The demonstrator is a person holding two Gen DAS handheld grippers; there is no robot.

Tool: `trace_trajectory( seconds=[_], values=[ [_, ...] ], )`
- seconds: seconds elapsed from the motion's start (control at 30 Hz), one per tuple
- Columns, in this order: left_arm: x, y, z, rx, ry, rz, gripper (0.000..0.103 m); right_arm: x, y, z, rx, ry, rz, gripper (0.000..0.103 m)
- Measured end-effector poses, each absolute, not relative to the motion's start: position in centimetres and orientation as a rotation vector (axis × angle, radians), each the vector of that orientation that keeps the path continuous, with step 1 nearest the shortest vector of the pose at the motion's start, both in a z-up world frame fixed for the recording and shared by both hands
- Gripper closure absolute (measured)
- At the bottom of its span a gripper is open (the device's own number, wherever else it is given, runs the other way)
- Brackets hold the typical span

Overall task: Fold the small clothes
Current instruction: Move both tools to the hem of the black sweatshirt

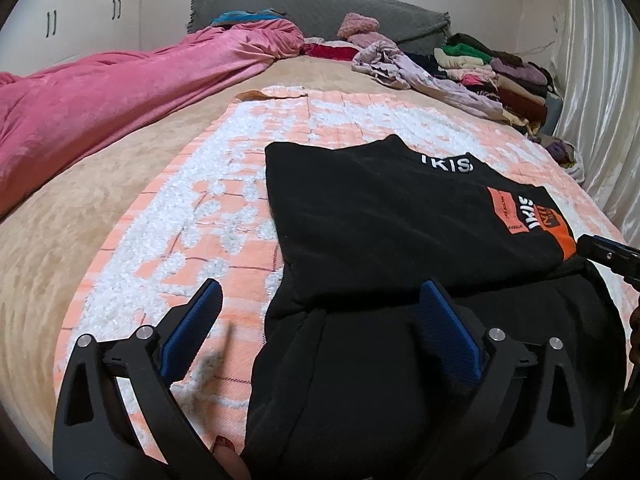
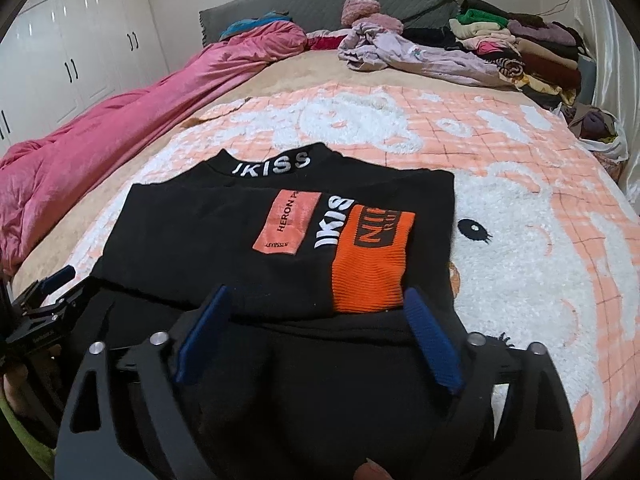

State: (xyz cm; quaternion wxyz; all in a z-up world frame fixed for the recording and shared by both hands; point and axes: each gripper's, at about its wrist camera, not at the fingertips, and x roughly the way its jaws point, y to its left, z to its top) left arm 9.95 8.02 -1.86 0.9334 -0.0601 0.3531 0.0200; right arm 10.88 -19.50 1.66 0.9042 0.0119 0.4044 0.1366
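Note:
A black top (image 1: 384,216) (image 2: 224,224) with white lettering and orange patches lies folded on the peach and white blanket (image 1: 200,208) (image 2: 520,208). Its lower part lies doubled under the upper layer near me. My left gripper (image 1: 320,292) stands open above the top's left near edge, nothing between its blue pads (image 1: 192,320). My right gripper (image 2: 316,300) stands open over the near fold by the orange patch (image 2: 368,264), its pads (image 2: 428,336) clear of the cloth. The right gripper's tip (image 1: 608,256) shows at the left view's right edge. The left gripper (image 2: 52,292) shows at the right view's left edge.
A pink duvet (image 1: 100,108) (image 2: 120,112) runs along the bed's left side. Loose and stacked clothes (image 1: 480,68) (image 2: 500,48) fill the far right by the grey headboard (image 2: 328,0). White wardrobes (image 2: 72,40) stand at left, a curtain (image 1: 600,100) at right.

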Motion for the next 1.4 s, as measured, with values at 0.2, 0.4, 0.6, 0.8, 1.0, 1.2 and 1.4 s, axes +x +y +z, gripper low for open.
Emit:
trace_trajectory(
  seconds=[0.2, 0.4, 0.6, 0.8, 1.0, 1.2, 1.4],
  values=[
    [9.0, 8.0, -1.2, -0.126, 0.704, 0.055, 0.010, 10.2, -20.0, 2.3, 0.031, 0.819, 0.282, 0.012],
    [7.7, 7.9, -0.3, -0.127, 0.702, 0.068, 0.010, 9.4, -20.4, 3.0, 0.040, 0.800, 0.281, 0.010],
    [6.7, 7.8, 0.3, -0.122, 0.702, 0.079, 0.010, 8.5, -20.6, 3.9, 0.044, 0.781, 0.282, 0.009],
    [5.5, 7.6, 1.0, -0.111, 0.692, 0.084, 0.010, 7.5, -20.7, 4.6, 0.037, 0.768, 0.293, 0.008],
    [4.5, 7.8, 1.5, -0.108, 0.697, 0.090, 0.010, 6.2, -20.6, 4.8, 0.026, 0.768, 0.299, 0.008],
    [3.6, 7.8, 1.7, -0.100, 0.703, 0.094, 0.010, 4.9, -20.7, 4.8, 0.015, 0.774, 0.304, 0.008],
    [2.5, 7.8, 1.5, -0.089, 0.723, 0.102, 0.010, 3.5, -21.4, 4.6, 0.007, 0.784, 0.302, 0.008]
  ],
)
